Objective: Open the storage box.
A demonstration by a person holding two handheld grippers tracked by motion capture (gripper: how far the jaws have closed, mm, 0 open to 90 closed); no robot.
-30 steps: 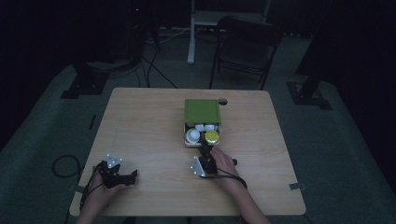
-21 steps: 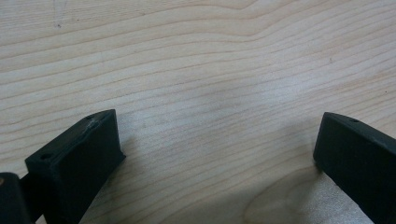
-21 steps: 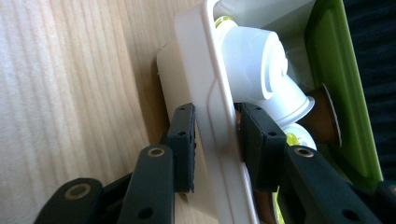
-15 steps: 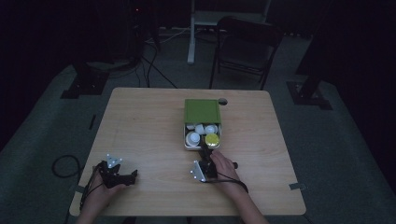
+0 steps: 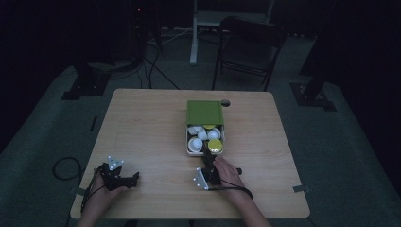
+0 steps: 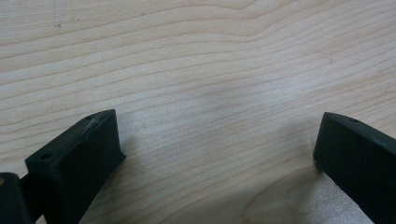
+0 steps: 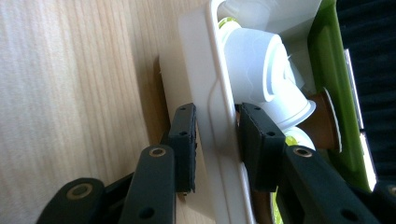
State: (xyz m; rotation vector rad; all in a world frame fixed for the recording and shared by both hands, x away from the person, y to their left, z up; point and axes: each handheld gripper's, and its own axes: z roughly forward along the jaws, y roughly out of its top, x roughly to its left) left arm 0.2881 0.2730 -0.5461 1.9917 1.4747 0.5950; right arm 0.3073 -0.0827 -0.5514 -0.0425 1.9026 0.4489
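Near the table's middle, from the high view, I see the white plastic tray [image 5: 204, 142] of capsules, half under its green sleeve [image 5: 204, 112], with my right gripper [image 5: 208, 163] at its near edge. My right gripper view adds the detail: both jaws clamp the tray's white wall [image 7: 212, 126]. My left gripper [image 6: 215, 154] rests wide open over bare wooden table [image 6: 196, 70], holding nothing.

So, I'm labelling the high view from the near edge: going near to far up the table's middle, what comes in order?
Right hand-held gripper shut on the white plastic box's near wall → yellow-lidded round cup → white cups → green rectangular lid → small dark hole in the light wooden table.
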